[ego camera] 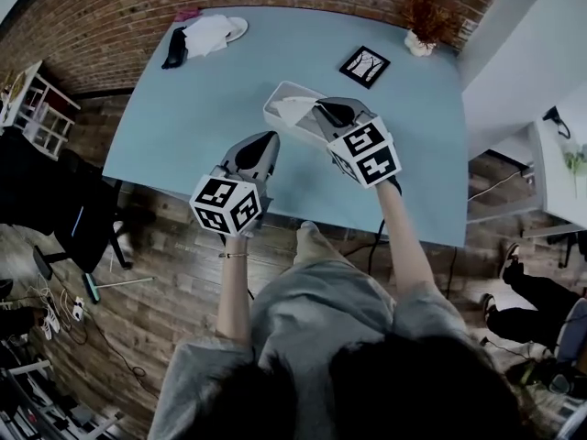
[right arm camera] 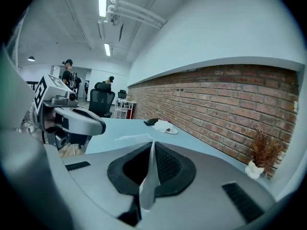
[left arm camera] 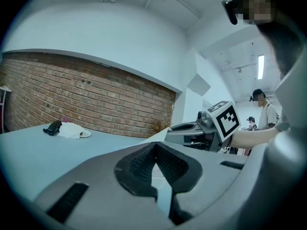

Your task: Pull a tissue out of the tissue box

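Nearest in, the left gripper (ego camera: 271,137) hangs over the near part of the blue table (ego camera: 202,108), pointing at the far brick wall (ego camera: 119,16). Its fingers (left arm camera: 136,166) meet at the tips with nothing between them, only table showing through the gap behind. It sits apart from the box, with bare table between the 2.

A little further in and to the right, the right gripper (right arm camera: 152,143) has its fingers pressed together on the tissue (right arm camera: 147,183). A white strip is pinched between the pads and trails back toward the camera. Beyond the tips, more of the sheet spreads out toward the box.

The tissue box (ego camera: 278,122) sits on the table near its middle. In the head view its long axis runs from upper left to lower right. The right gripper covers its right-hand end, so only the left part and the white tissue at its top can be seen.

Further back there is 1 framed picture (ego camera: 364,66) lying flat, right of the box. At the far right corner stands 1 small potted plant (ego camera: 423,21). At the far left corner lies 1 white cloth (ego camera: 209,33) with 1 black item (ego camera: 174,49) beside it.

The count is 2 grippers, 1 box and 1 tissue in the grip.
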The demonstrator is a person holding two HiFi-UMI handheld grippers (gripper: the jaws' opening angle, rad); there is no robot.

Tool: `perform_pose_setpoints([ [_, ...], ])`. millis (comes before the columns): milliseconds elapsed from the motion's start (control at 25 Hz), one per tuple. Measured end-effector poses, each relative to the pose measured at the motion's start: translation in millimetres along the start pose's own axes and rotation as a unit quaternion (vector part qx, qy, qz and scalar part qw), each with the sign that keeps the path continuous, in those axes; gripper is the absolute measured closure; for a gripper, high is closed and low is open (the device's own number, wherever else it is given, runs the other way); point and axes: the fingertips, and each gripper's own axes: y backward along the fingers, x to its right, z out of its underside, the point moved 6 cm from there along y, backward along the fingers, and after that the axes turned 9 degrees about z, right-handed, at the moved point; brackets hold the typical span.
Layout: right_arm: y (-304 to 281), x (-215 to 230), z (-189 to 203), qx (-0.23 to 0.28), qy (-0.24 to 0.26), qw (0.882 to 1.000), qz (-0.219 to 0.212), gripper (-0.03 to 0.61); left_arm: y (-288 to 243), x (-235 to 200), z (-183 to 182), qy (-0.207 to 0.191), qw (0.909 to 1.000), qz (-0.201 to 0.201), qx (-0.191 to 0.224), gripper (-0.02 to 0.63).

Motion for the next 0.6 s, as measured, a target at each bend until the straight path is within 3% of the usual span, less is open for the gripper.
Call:
perform_pose_setpoints([
  [600,61,-27,8,0.054,-0.040,0.998,0.017,0.577,35,35,-6,-0.026,0.9995,0.007,0.016,0.611],
])
